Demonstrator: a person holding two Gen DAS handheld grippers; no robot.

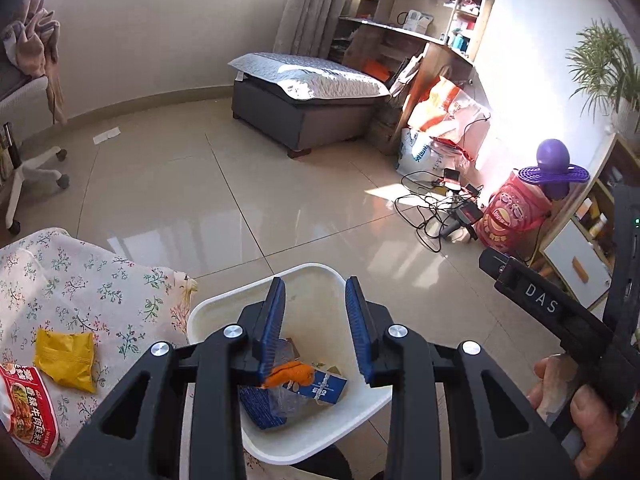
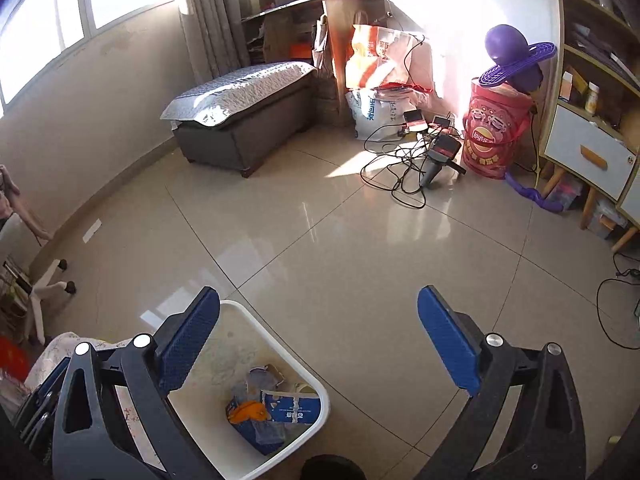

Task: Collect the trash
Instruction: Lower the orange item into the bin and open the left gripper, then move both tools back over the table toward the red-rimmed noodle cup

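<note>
We're hovering the left hand-held gripper (image 1: 316,308) right over the white bin (image 1: 224,304) at the bottom center of its view, jaws only slightly apart w/ nothing between them. The right hand-held gripper (image 2: 320,320) is spread wide and empty, over bare floor just right of the bin. Trash inside already: a blue carton (image 1: 320,390), an orange scrap (image 1: 290,374), some clear plastic. Still waiting on the floral tabletop (image 1: 80,280), lower left of the left view: a yellow snack pack (image 1: 66,354) and a red noodle packet (image 1: 30,408). Imo we're best swinging left, going for the yellow one first, pinching it by a crimped edge so it doesn't slip.
</note>
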